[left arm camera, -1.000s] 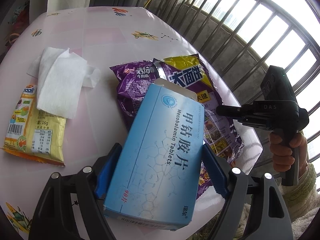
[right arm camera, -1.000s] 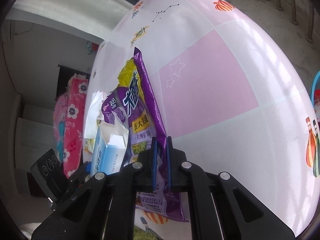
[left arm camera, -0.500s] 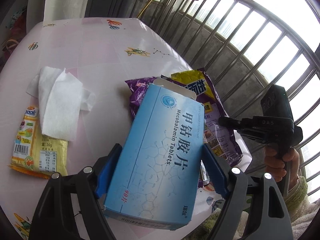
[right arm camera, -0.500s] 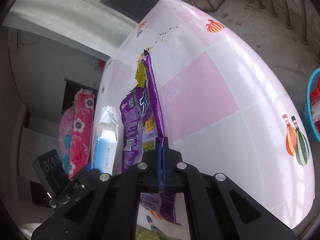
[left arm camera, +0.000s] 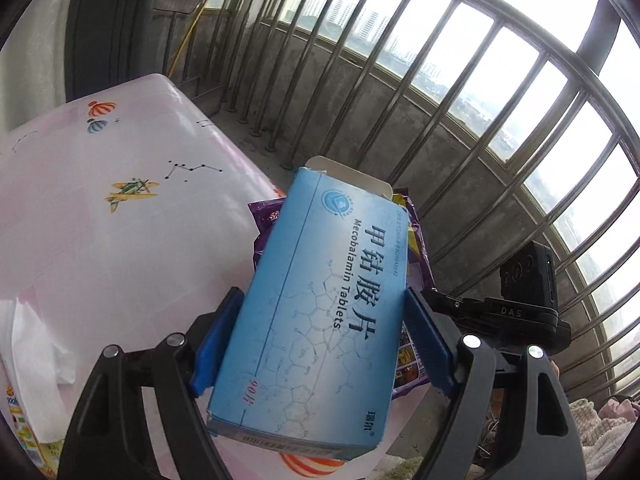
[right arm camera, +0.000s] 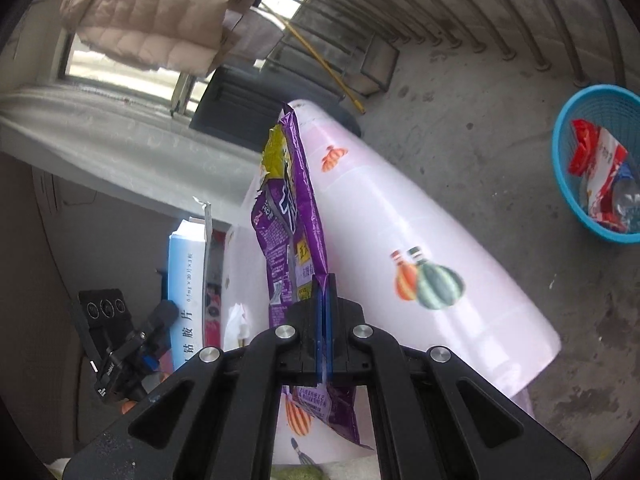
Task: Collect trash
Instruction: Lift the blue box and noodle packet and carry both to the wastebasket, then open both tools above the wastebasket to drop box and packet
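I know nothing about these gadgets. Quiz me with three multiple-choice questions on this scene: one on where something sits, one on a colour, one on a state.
1. Where does the round plastic mesh basket stand?
A. on the concrete floor beside the table
B. on the pink patterned tablecloth
C. hung on the railing

2. What colour is that basket?
A. red
B. blue
C. green

3. What is the right gripper doing?
A. standing open and empty
B. shut on the purple foil snack bag
C. shut on a white tissue

Answers:
1 A: the right wrist view shows it on the bare grey floor, apart from the table.
2 B: its rim and wall are bright blue, with red and white wrappers inside.
3 B: the blue pads meet on the bag's edge, while the left gripper clamps the blue cardboard tablet box.
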